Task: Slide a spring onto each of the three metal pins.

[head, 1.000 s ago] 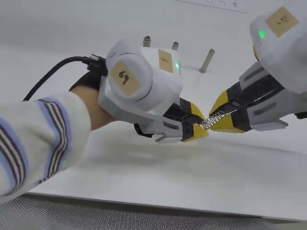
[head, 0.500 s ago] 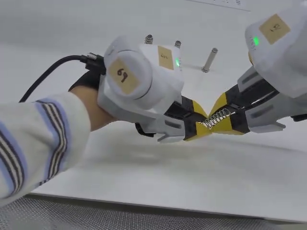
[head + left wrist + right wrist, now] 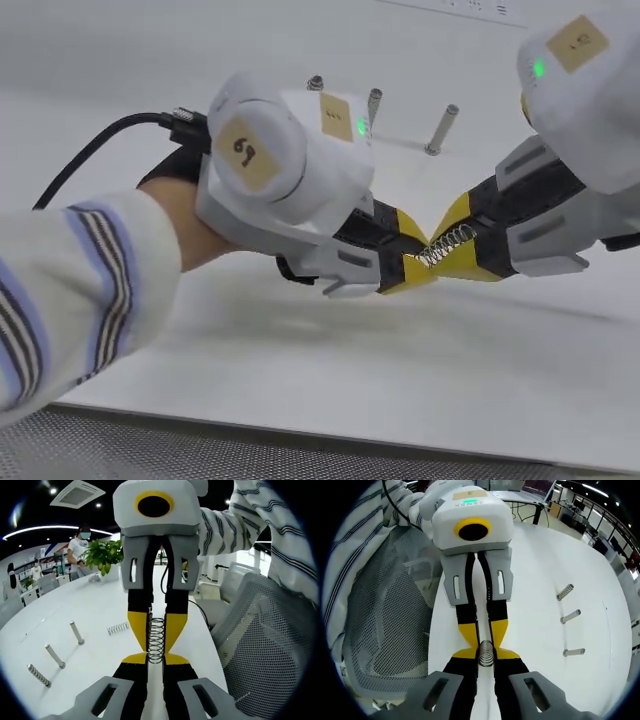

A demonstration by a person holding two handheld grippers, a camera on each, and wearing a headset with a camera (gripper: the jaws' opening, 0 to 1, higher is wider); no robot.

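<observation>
Spanning left claw point(image 3: 156, 658) to right claw point(image 3: 486, 655), spring point(image 3: 447, 244) pinched

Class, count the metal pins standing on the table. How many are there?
3, in a row on the white table: the left pin, mostly hidden, the middle pin and the right pin.

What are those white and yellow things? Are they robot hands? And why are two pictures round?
No robot: a person holds two pinching tools, a left gripper and a right gripper. The big picture comes from a camera on the person's head. Each round picture comes from a camera riding on one gripper, looking along its yellow jaws. Both grippers pinch one spring between them. On the white table stand three metal pins; one end pin seems to wear a spring already, and a spare spring lies nearby.
</observation>
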